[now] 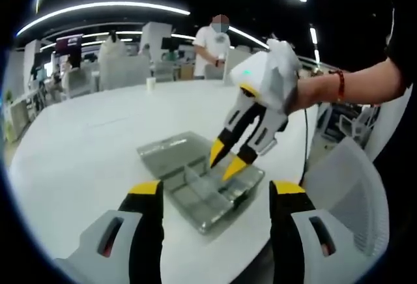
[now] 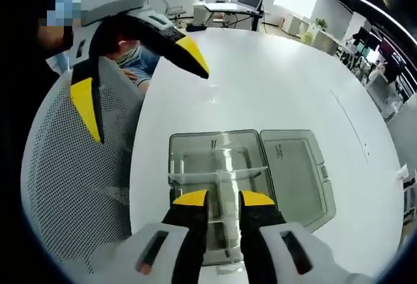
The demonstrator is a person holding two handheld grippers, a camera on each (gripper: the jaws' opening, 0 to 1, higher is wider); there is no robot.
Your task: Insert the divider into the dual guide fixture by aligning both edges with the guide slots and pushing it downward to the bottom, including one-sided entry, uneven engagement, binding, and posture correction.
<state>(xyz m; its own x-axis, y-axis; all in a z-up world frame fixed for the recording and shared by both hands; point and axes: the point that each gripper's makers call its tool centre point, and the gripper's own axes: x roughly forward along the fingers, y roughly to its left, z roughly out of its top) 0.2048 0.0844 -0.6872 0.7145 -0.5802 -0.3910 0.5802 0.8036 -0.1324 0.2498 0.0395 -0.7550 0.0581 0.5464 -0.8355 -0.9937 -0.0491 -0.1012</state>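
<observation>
Nearest us, our right gripper pinches the clear divider, its long axis running six to twelve o'clock, inside the clear fixture tray on the white table. Our left gripper hovers wide open, empty.

Clear box: near end hidden beneath right gripper; divider seating indiscernible between jaws.

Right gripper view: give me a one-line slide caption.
Right claw poised over the clear divider in the transparent fixture box on the white table, left claw open alongside.
</observation>
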